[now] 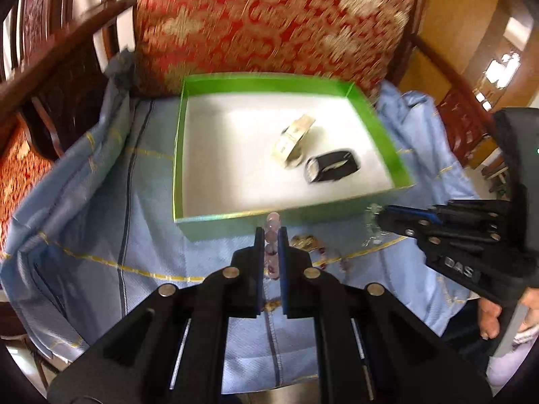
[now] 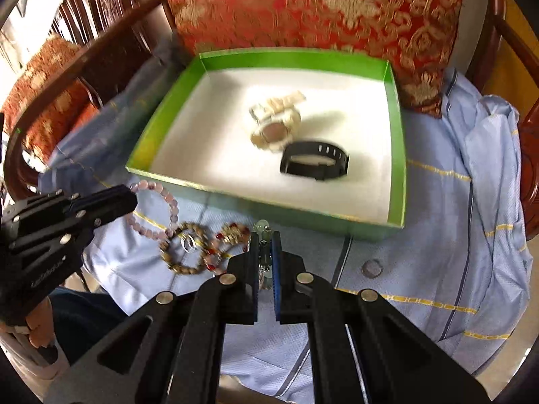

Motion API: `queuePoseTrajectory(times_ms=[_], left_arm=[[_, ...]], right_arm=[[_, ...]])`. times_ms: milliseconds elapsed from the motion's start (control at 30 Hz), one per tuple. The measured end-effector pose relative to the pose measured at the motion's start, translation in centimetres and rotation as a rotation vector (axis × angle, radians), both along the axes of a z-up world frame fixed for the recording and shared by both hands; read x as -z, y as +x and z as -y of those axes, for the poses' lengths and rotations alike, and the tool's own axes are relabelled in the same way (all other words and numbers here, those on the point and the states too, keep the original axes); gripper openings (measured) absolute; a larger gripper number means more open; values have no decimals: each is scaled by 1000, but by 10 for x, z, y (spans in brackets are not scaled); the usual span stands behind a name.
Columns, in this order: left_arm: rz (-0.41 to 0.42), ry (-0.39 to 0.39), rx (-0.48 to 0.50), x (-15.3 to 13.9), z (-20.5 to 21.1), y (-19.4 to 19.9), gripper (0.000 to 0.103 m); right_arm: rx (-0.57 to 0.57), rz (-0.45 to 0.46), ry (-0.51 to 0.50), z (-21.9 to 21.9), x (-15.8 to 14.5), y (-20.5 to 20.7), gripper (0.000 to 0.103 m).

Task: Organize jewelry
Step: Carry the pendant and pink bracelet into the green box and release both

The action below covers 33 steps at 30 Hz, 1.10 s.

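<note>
The left gripper [image 1: 271, 232], jaws nearly closed, pinches a pale pink round-bead bracelet [image 2: 158, 208] just in front of the shallow green cardboard box with a white floor [image 2: 158, 128]. Right of that bracelet, a brown wooden-bead bracelet [image 2: 183, 250] and a red-and-gold bead strand [image 2: 224, 239] lie tangled on the light blue cloth [image 2: 421, 235]. The right gripper [image 2: 265, 237], jaws narrowly parted, clamps a clear glassy bead bracelet [image 2: 264, 230] near the box's front wall. Inside the box lie a cream-strapped wristwatch [image 2: 274, 121] and a black band watch [image 2: 315, 165].

txt: "DAS" | on: right tongs [image 1: 377, 217] body | rest: unreadable
</note>
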<state>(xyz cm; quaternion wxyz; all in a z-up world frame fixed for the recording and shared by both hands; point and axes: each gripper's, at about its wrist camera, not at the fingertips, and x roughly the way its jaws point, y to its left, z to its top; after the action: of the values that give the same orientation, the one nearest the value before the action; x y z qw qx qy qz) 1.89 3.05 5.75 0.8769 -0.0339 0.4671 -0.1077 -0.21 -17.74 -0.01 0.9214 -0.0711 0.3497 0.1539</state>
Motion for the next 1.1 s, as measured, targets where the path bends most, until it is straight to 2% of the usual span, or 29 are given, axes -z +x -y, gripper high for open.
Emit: queuePoseTrajectory(times_ms=[133, 200, 267, 367, 467, 633, 700, 767, 867, 967, 1033, 1100], left_arm=[[96, -31, 2, -30, 0, -6, 8], [127, -27, -20, -39, -1, 0, 8], [138, -19, -47, -39, -4, 12, 8], [95, 4, -82, -26, -6, 39, 8], [51, 2, -105, -13, -12, 59, 8], [31, -8, -132, 2, -20, 78, 8], [16, -24, -138, 7, -22, 79, 9], [16, -22, -138, 6, -22, 76, 9], [11, -23, -109, 5, -22, 61, 11], [-28, -27, -31, 11, -17, 36, 16], [-66, 6, 19, 22, -8, 23, 19], [-98, 43, 26, 39, -4, 13, 23]], right_arm=[[-14, 87, 90, 0, -27, -4, 7], [3, 133, 101, 1, -38, 0, 7], [44, 176, 78, -2, -42, 6, 7], [100, 202, 8, -4, -45, 28, 7], [122, 197, -20, -2, -42, 50, 7], [138, 182, -29, -1, -37, 69, 10], [142, 175, -26, 0, -37, 68, 35], [138, 174, -3, 2, -40, 61, 40], [66, 134, 56, 2, -41, 41, 40], [-34, 57, 78, -4, -29, 18, 40], [-71, 6, 4, -14, -9, 8, 40], [-65, -34, -79, -23, 11, 9, 40]])
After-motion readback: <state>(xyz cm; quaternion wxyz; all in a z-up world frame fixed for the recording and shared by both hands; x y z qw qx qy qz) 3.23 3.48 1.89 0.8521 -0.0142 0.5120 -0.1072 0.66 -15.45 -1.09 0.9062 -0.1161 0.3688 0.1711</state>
